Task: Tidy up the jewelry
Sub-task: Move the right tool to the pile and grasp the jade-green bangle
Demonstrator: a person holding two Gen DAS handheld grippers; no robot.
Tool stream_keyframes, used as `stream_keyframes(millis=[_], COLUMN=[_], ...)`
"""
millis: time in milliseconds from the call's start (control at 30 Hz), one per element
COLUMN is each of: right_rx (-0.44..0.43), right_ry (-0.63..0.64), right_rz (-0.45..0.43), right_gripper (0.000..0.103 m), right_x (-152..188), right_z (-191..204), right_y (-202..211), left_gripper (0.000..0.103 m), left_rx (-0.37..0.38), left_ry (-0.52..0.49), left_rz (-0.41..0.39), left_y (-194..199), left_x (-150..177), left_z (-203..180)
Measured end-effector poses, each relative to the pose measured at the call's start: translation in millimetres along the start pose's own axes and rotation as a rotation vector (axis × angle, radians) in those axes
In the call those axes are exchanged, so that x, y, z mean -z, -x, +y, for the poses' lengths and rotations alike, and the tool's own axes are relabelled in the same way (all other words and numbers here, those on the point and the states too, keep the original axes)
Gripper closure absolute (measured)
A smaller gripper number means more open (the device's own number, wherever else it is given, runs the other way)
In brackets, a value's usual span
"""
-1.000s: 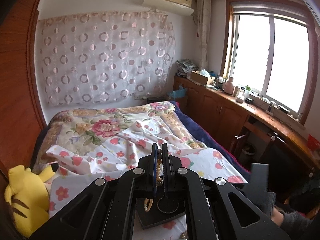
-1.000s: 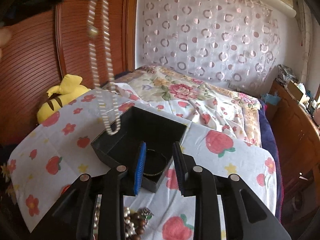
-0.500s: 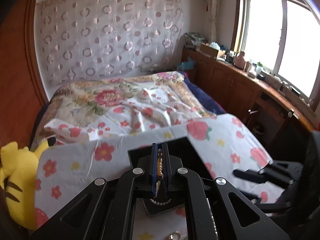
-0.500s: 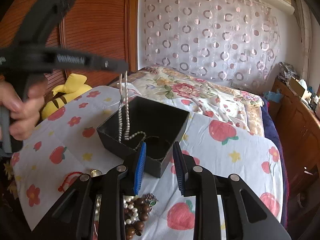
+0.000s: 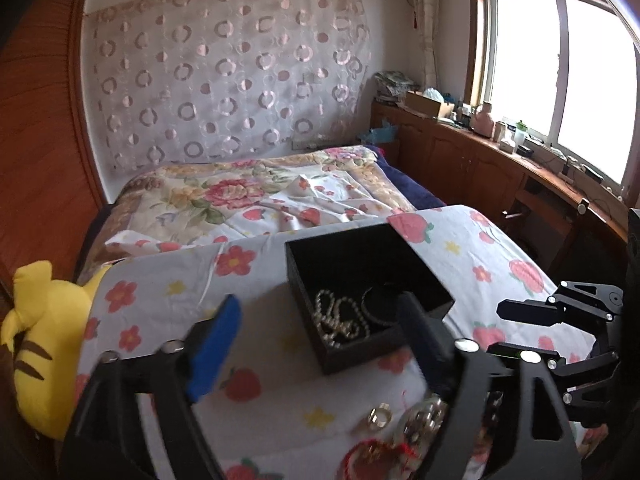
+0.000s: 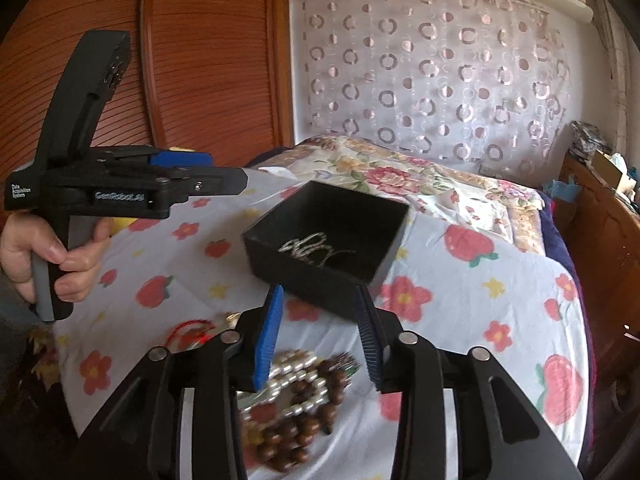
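black box [image 5: 352,252] holds pearl necklace [image 5: 340,320] and dark bangle [image 5: 380,308]; left tongs [image 5: 320,316] and right tongs [image 6: 320,300] gape empty.

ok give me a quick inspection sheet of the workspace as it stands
surface: strawberry-and-flower print cloth spread over the work area.
job's things: open black box holds a pearl necklace and a dark bangle; outside the box lie pearl and brown bead strands, a gold ring and a red cord piece.
clutter: yellow plush toy at the cloth's left edge.
grippers: left gripper open, empty, near the box; right gripper open, empty, above the bead strands.
cables: nothing seen.
surroundings: bed with floral quilt, circle-print curtain, window, wooden cabinets.
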State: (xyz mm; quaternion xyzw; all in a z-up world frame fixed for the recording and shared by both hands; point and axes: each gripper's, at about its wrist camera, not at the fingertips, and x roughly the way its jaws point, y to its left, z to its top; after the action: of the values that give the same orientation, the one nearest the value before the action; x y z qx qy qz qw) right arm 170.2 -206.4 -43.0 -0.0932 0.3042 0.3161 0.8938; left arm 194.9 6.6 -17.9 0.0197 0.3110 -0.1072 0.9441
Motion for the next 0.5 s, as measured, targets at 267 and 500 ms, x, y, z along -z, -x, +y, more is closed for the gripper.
stream_keyframes(millis=[267,500], right_rx=[-0.054,-0.125], right_ry=[0.031,0.085], right_rz=[0.022,0.071], right_gripper=[0.045,0.046], right_x=[18,32], right_z=[33,65], right_y=[-1,-4], left_gripper=[0.008,0.008], left_rx=[0.025,0.034], left_ry=[0.032,0.077], left_rz=[-0.03,0.004], left_y=[29,43], left_x=[40,76], left_z=[9,19])
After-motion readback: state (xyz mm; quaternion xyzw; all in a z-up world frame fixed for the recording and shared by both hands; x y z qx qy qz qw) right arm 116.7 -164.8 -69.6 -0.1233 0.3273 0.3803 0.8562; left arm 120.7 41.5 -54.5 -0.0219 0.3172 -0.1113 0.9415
